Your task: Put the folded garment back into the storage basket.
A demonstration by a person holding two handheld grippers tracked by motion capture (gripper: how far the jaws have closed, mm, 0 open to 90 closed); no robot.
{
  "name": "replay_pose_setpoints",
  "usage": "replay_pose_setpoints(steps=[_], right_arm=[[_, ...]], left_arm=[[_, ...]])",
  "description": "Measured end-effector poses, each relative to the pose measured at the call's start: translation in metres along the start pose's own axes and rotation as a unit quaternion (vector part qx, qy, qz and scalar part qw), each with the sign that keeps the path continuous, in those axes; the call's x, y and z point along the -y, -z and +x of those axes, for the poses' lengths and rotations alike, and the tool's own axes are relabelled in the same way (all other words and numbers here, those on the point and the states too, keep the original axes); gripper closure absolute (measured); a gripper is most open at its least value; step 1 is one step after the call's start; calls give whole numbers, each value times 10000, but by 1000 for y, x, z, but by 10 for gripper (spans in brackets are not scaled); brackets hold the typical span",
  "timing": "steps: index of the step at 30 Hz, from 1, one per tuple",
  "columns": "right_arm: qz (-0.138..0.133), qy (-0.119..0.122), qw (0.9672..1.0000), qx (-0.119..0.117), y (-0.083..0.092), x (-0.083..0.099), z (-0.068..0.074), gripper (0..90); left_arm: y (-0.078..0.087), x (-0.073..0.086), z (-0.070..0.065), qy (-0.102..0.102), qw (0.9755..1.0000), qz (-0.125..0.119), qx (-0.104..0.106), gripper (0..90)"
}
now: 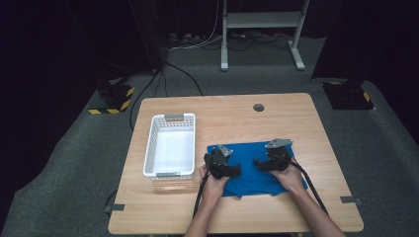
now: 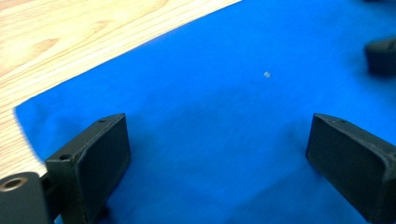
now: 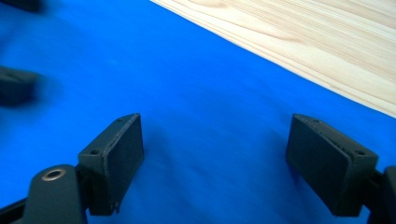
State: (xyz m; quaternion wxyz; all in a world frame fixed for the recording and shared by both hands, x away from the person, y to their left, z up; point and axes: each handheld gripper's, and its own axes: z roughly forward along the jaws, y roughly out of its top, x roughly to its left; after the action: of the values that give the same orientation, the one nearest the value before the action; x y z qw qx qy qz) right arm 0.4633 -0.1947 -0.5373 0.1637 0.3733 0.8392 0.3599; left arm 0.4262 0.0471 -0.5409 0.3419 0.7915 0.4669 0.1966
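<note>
A blue cloth point(image 1: 249, 154) lies flat on the wooden table point(image 1: 232, 113), right of a white basket. Both hands hold their grippers low over it, pointing inward toward each other. My left gripper point(image 1: 238, 171) hovers over the cloth's left half, its jaws wide apart with only blue cloth point(image 2: 224, 112) between them. My right gripper point(image 1: 257, 163) is over the cloth's right half, jaws also wide apart above the cloth point(image 3: 205, 121). The other gripper's jaw tips show blurred at the edges of each gripper view. Neither gripper holds anything.
A white perforated basket point(image 1: 170, 145) stands empty left of the cloth, close to the left hand. Bare wood lies beyond the cloth, with a round cable hole point(image 1: 258, 107) near the far edge. Cables trail from both grippers toward the front edge.
</note>
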Motion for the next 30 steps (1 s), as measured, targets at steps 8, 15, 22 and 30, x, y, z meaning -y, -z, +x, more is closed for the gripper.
replay_pose_setpoints(steps=[8, 15, 22, 30], right_arm=[[96, -171, 9993, 329, 11, -1, -13, 196], [-139, -75, 9997, 209, -1, -12, 3, 207], [-14, -91, 9999, 113, -1, -1, -11, 197], [-55, -122, 9996, 245, 7, -4, -8, 196]], left_arm=[[11, -18, 4, 37, 9998, -169, 10, 70], [-10, -30, 11, 164, 9993, 259, -227, 64], [-11, -12, 19, 125, 9998, 84, -123, 66], [-11, -27, 16, 173, 9998, 72, -106, 57]])
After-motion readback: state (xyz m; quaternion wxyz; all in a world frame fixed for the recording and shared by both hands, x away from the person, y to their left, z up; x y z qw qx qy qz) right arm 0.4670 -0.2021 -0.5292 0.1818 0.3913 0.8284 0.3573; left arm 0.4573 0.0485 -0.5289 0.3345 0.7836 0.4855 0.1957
